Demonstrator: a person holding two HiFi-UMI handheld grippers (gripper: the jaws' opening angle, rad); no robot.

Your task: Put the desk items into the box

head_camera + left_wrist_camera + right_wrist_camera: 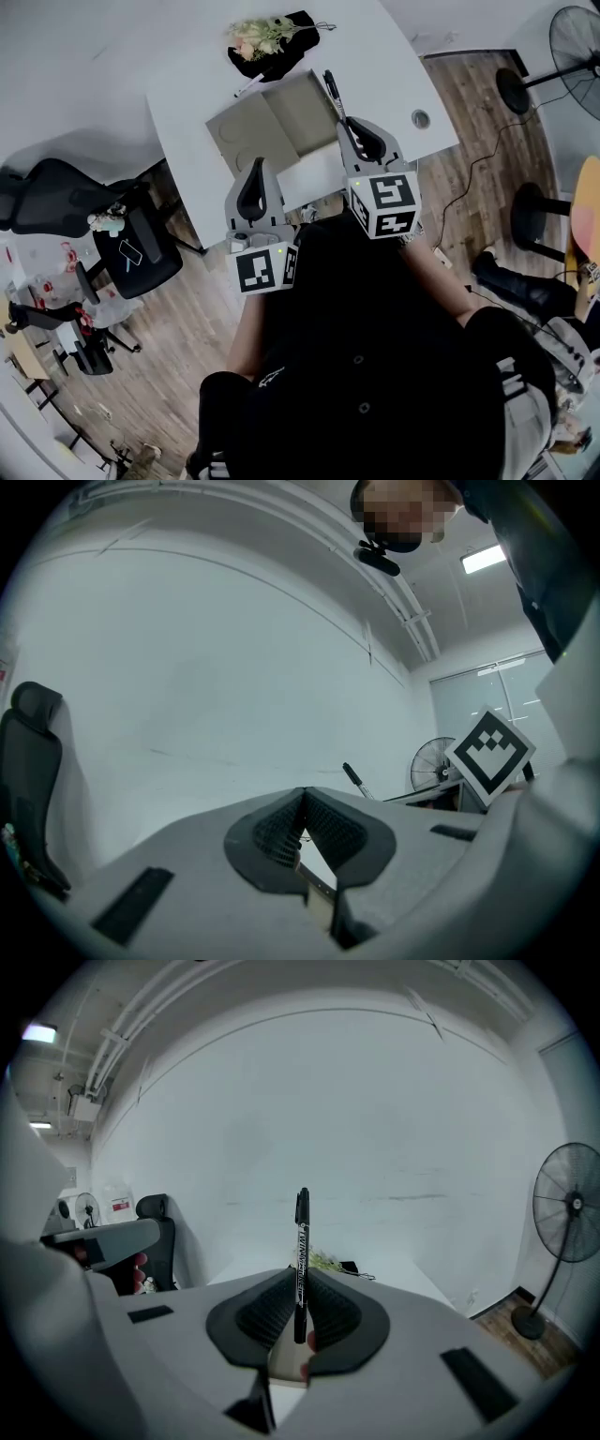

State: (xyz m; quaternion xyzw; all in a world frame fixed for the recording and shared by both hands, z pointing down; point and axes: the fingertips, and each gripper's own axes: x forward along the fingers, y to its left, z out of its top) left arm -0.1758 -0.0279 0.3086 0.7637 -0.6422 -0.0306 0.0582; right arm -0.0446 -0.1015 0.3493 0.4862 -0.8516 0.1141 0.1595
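In the head view the right gripper (346, 125) pinches a black pen (334, 94) by its lower end, and the pen sticks out past the jaw tips. Just left of the pen an open cardboard box (246, 131) sits on the white desk (394, 66), flaps spread. Beyond the pen and to its left, a bunch of flowers (262, 33) lies on a black item, and a second marker (248, 86) rests on the desk between them and the box. The left gripper (256, 169) hangs left of the pen and nearer the person, its jaws pressed together on nothing. A floor fan (577, 37) stands well right of the pen, an office chair (56, 197) well left. In the left gripper view the left gripper (302, 795) shows ribbed pads meeting at the tips with nothing between them; the pen (354, 780) pokes up just right of them, with the fan (431, 766) and the right gripper's marker cube (489, 750) further right. In the right gripper view the right gripper (301, 1274) clamps the pen (302, 1232) upright between its pads. The flowers (326, 1262) lie just right of the pen, the fan (567, 1204) far right, the chair (155, 1213) left.
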